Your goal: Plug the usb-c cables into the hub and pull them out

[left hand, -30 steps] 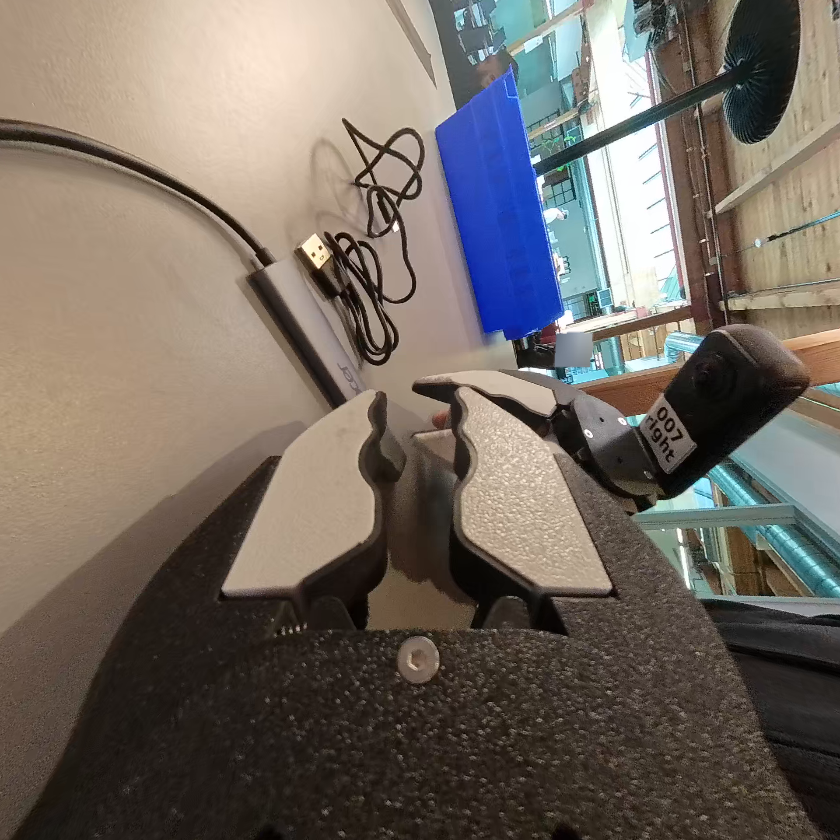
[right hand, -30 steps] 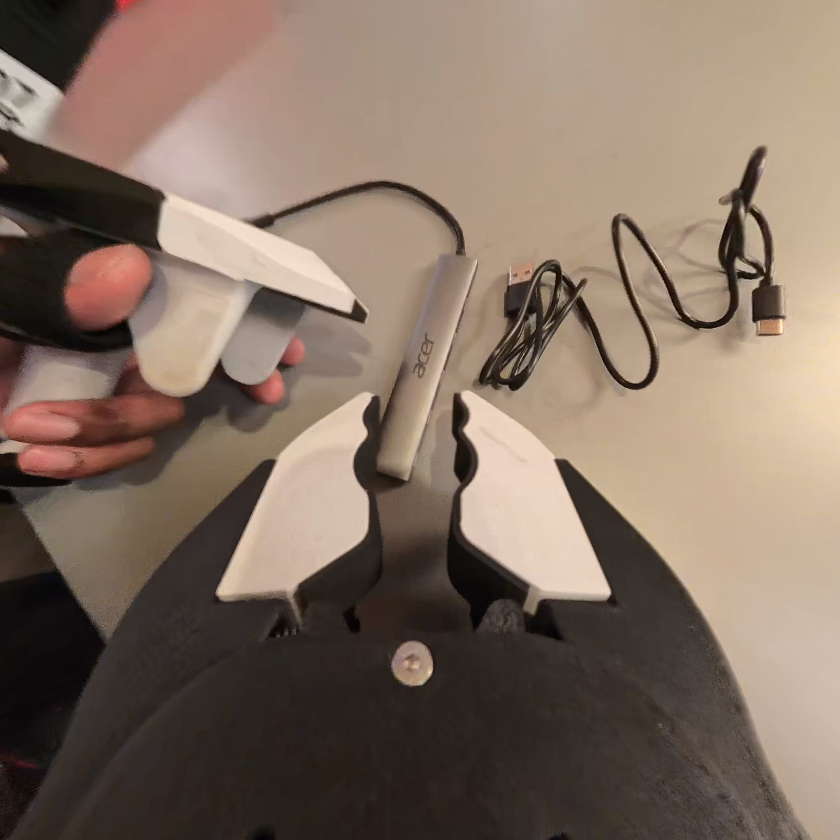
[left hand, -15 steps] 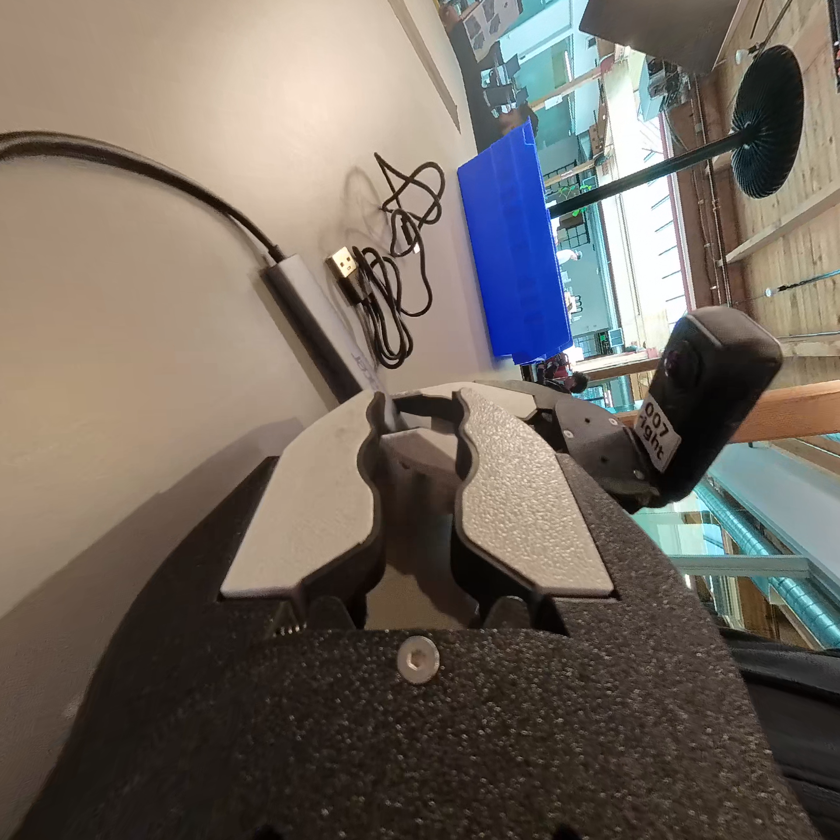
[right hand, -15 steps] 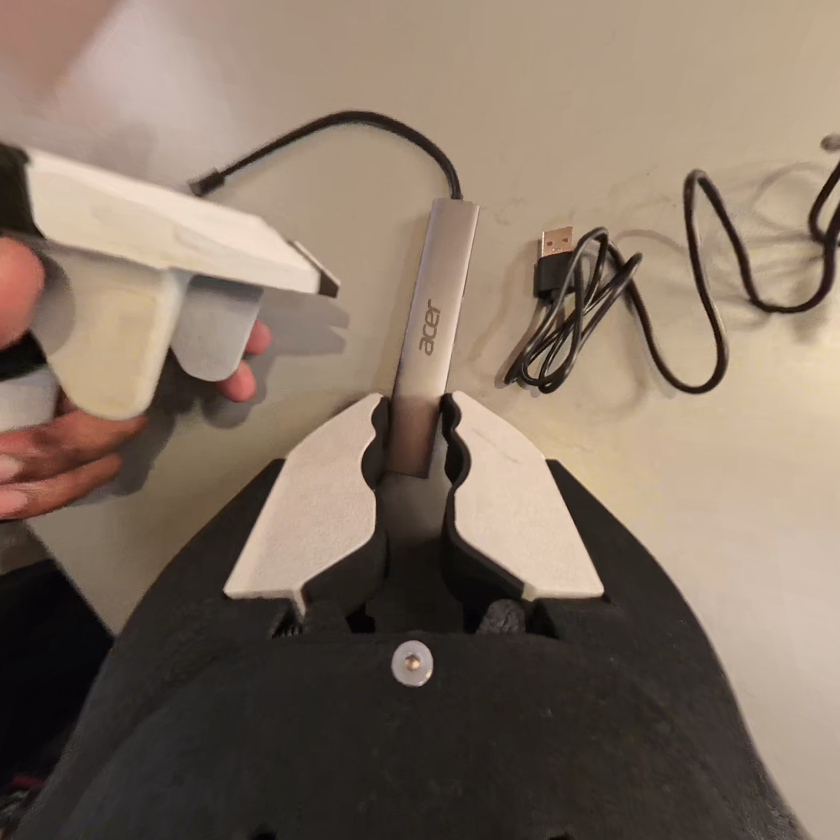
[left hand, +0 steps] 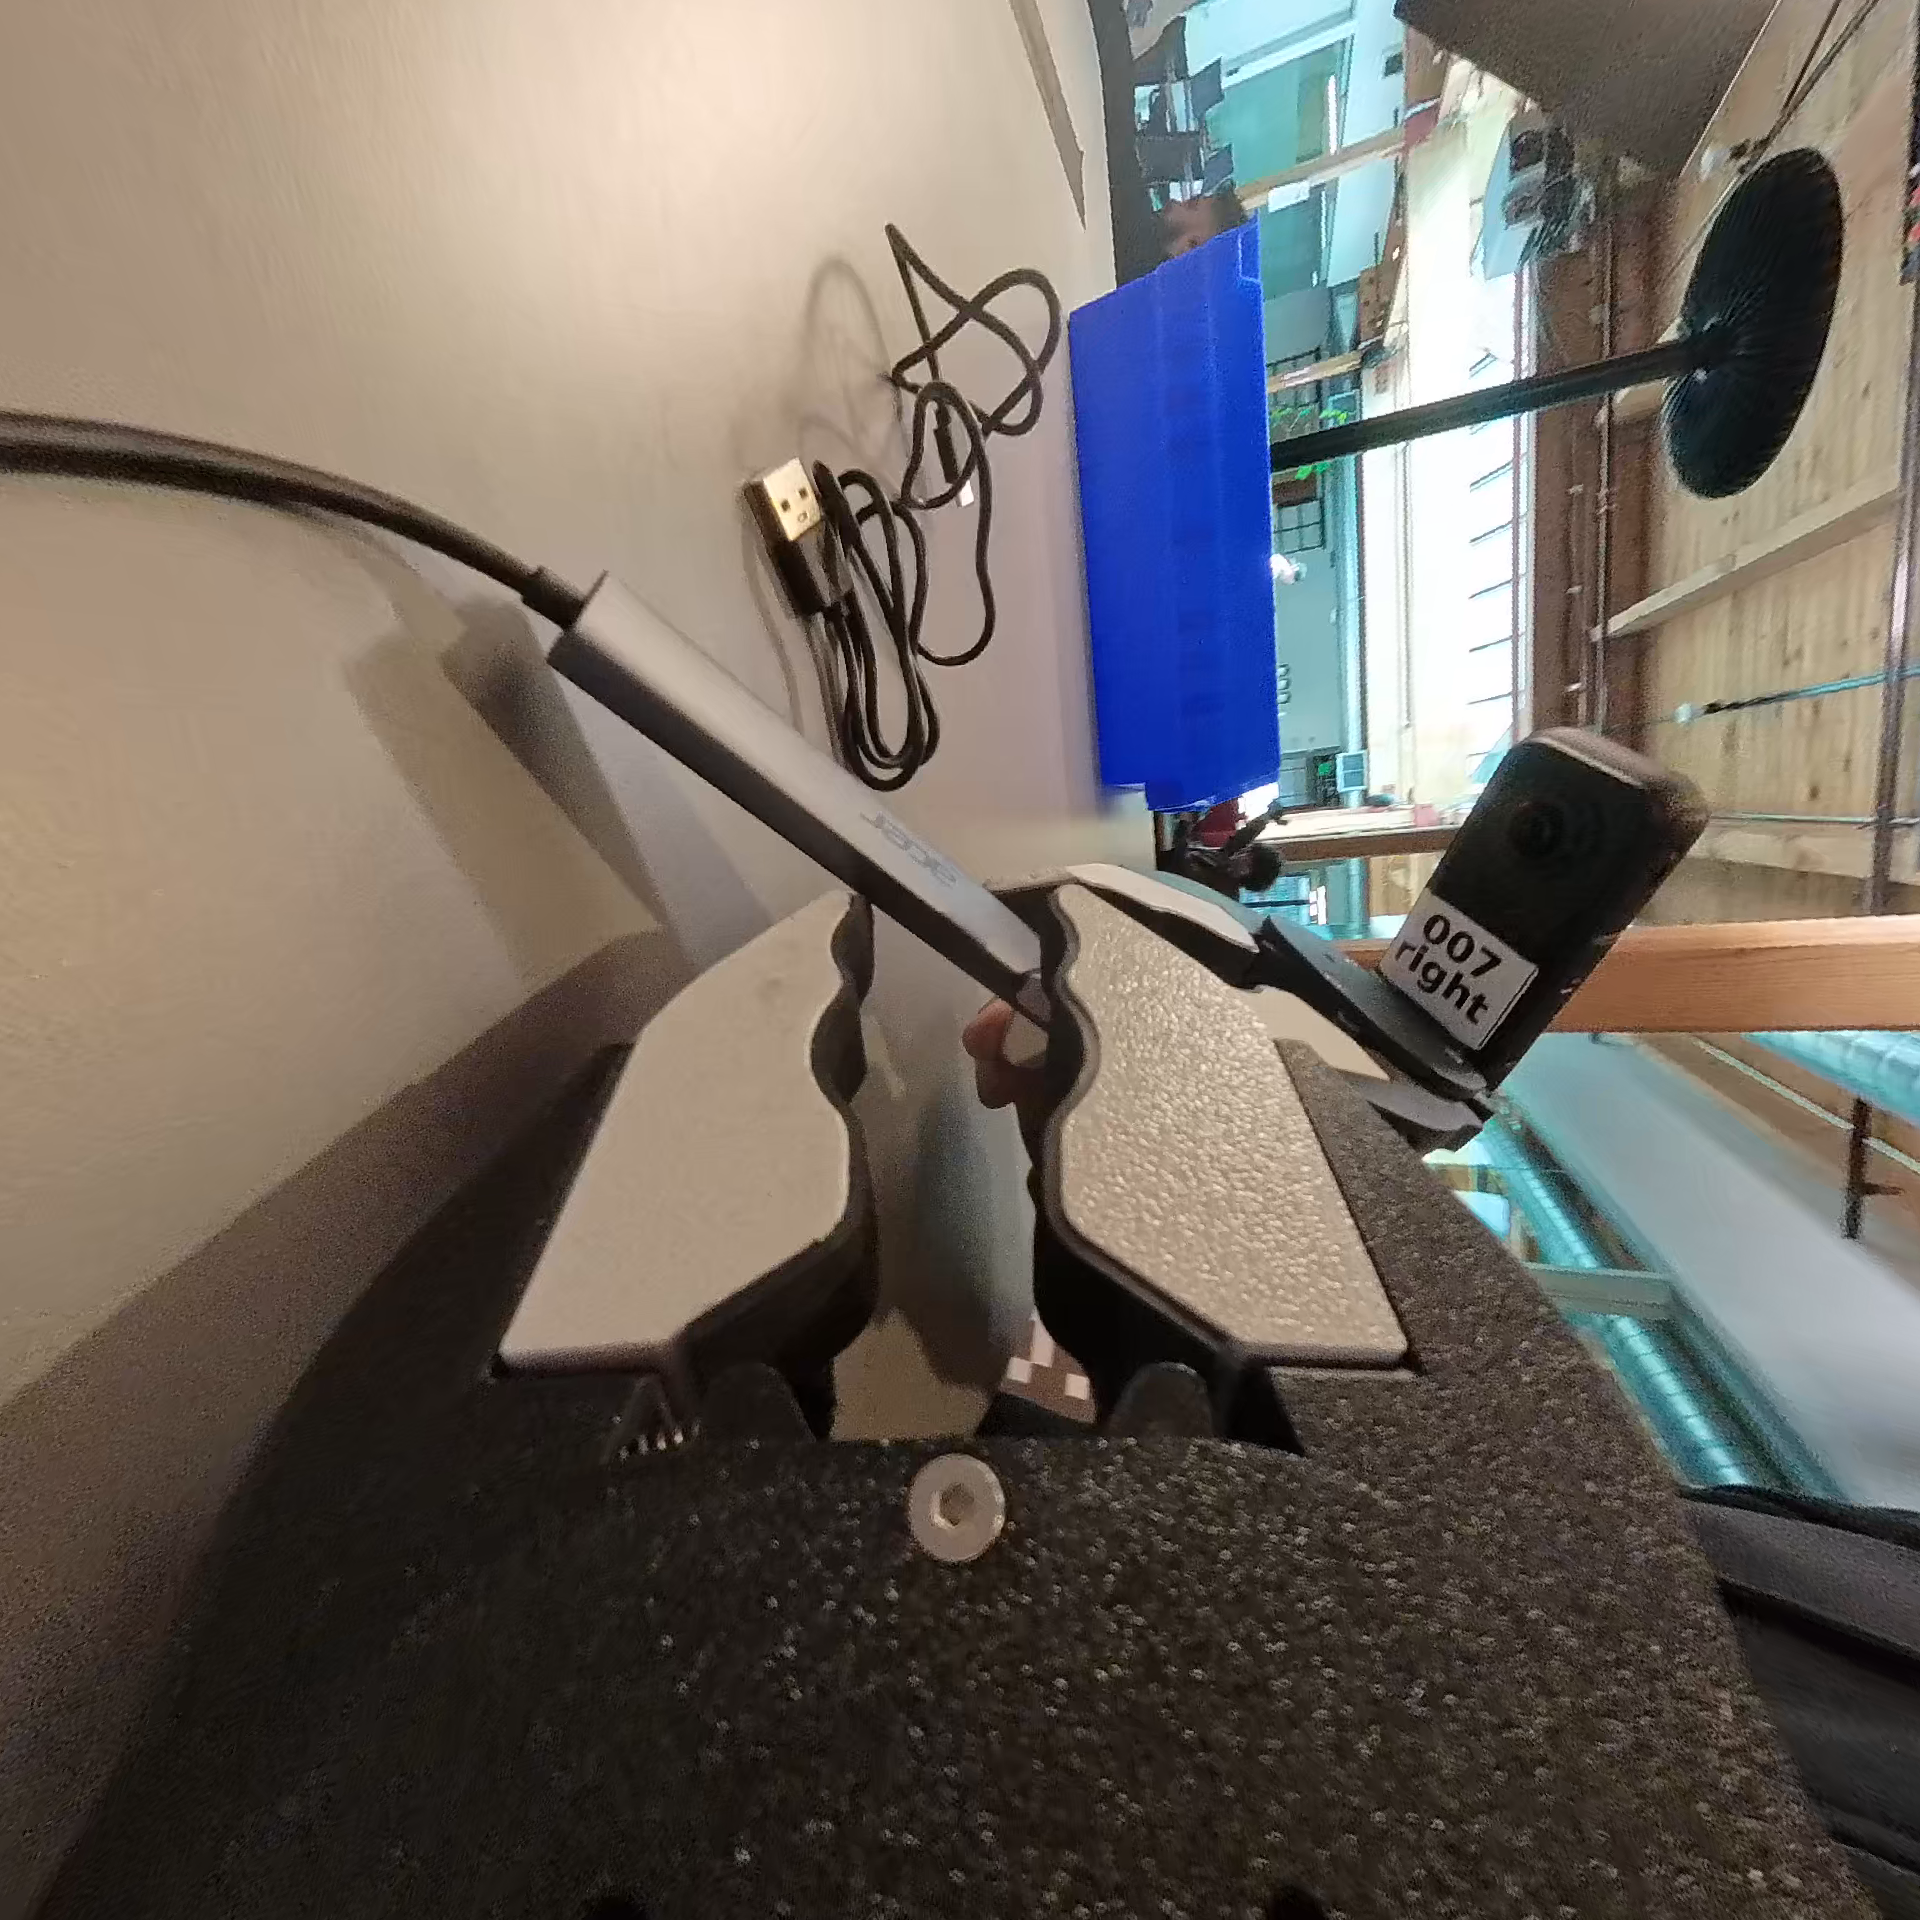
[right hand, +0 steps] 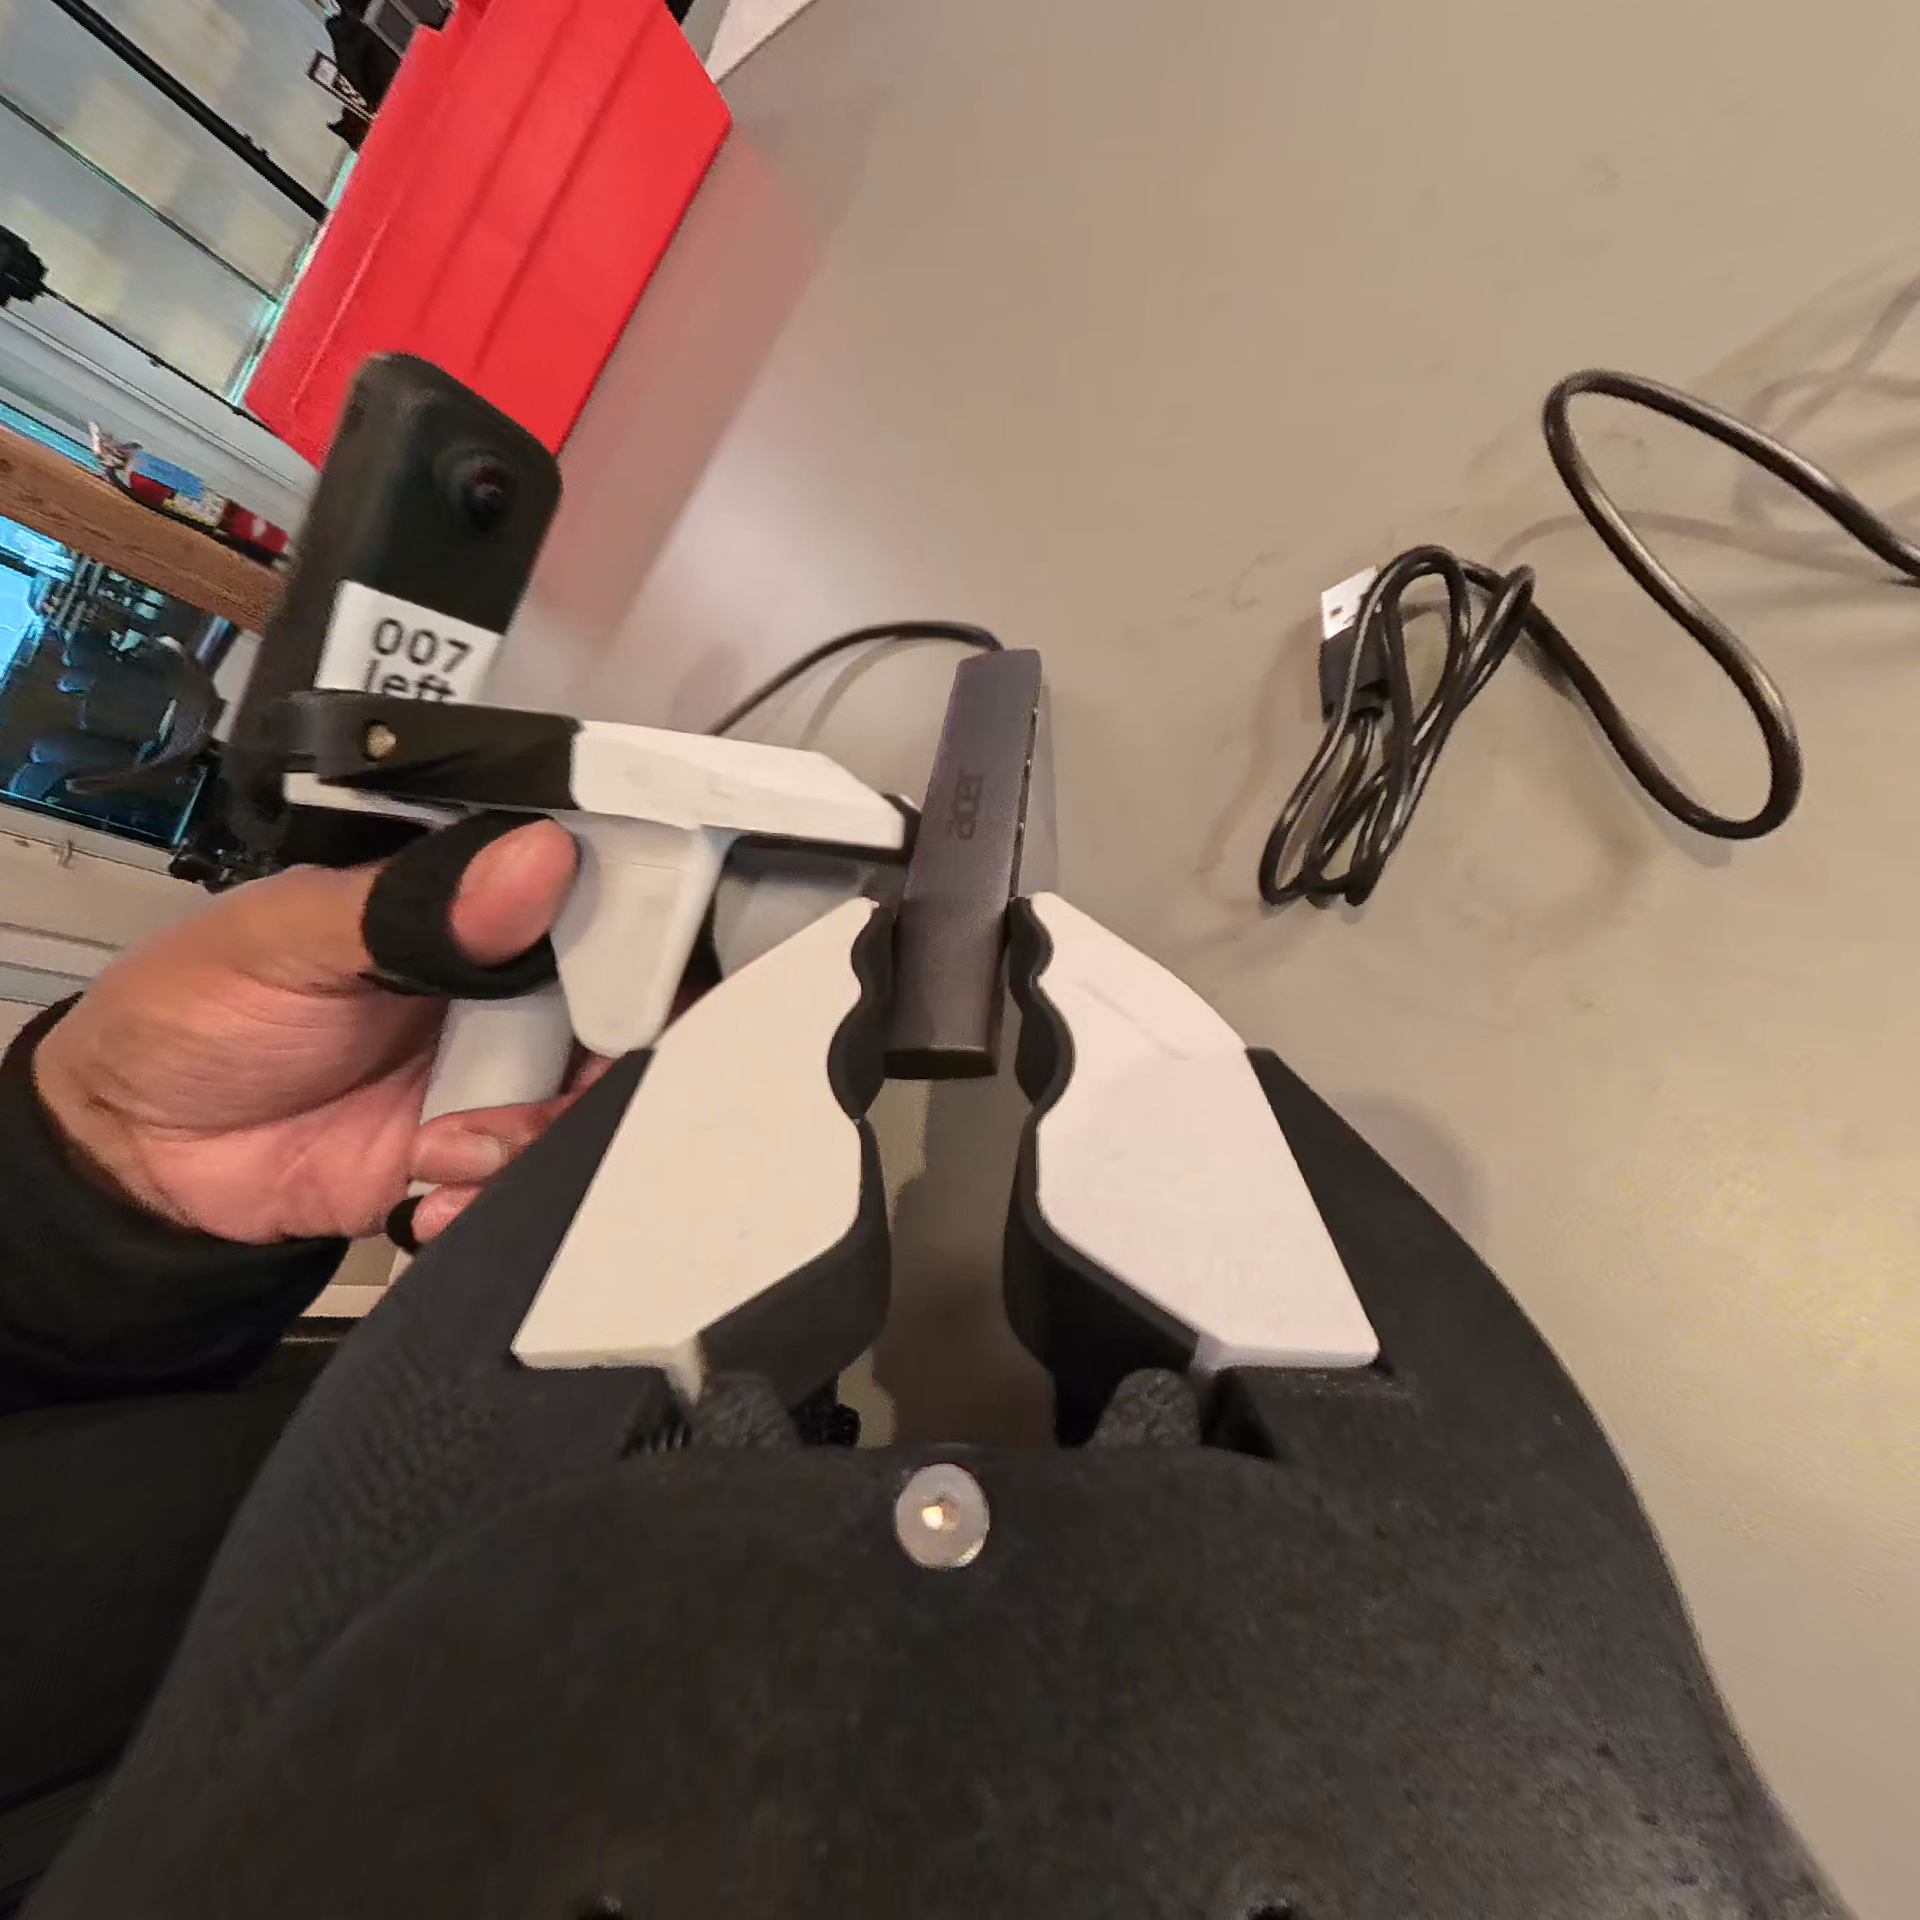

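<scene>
The slim grey hub (right hand: 971, 831) is clamped at its near end between the fingers of my right gripper (right hand: 940, 914) and is tilted up off the table. In the left wrist view the hub (left hand: 790, 769) slants down between the fingertips of my left gripper (left hand: 951, 914), which is open. That gripper's fingertips (right hand: 873, 810) reach the hub's left side. The hub's own black lead (left hand: 260, 478) trails away over the table. A coiled black cable with a USB-A plug (right hand: 1403, 748) lies to the hub's right, also visible from the left wrist (left hand: 873, 623).
A looser loop of black cable (right hand: 1662, 468) lies beyond the coil. A blue bin (left hand: 1174, 520) stands past the cables. A red bin (right hand: 499, 208) stands at the table's far left. A person's hand (right hand: 260, 1018) holds the left gripper. The beige table (right hand: 1351, 260) lies under everything. Left and right tips are no more than a few centimetres apart.
My right gripper has slid onto the hub's near end, shut on it and tilted it up off the table. My left gripper has moved in to the hub's side.
</scene>
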The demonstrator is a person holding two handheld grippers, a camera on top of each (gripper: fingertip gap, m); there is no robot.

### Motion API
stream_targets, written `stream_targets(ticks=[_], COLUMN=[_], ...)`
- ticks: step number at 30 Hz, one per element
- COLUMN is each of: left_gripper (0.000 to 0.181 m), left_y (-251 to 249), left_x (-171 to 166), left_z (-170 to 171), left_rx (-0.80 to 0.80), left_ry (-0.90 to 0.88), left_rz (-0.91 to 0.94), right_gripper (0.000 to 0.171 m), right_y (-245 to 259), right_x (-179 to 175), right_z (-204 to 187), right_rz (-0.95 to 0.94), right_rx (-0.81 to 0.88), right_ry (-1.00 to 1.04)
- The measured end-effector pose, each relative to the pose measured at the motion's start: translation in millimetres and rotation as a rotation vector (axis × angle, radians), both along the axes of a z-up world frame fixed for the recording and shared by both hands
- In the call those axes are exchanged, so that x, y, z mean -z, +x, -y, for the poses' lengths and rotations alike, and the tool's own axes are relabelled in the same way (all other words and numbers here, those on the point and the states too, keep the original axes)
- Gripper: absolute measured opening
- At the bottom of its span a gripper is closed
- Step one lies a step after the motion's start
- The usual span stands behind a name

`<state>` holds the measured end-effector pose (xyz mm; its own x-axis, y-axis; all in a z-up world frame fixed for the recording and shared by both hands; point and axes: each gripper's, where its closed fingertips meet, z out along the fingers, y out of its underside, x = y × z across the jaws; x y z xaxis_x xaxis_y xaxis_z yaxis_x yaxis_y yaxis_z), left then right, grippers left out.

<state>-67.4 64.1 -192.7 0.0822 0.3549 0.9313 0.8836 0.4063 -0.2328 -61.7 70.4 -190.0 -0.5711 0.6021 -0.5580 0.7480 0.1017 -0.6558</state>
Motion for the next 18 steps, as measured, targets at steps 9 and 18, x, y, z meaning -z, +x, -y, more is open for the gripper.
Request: stream_targets(ticks=[9,18], left_gripper=[0.023,0.011], left_y=[-7,-16], left_x=[-4,-30], left_z=[1,7], left_rx=[-0.065,-0.031], left_ry=[0.136,0.15], left_rz=[0.039,-0.215], right_gripper=[0.002,0.016], right_y=[9,14], right_x=[-18,-20], right_z=[8,12], right_rz=[-0.147,-0.194], right_rx=[-0.028,-0.086], right_ry=[-0.075,-0.071])
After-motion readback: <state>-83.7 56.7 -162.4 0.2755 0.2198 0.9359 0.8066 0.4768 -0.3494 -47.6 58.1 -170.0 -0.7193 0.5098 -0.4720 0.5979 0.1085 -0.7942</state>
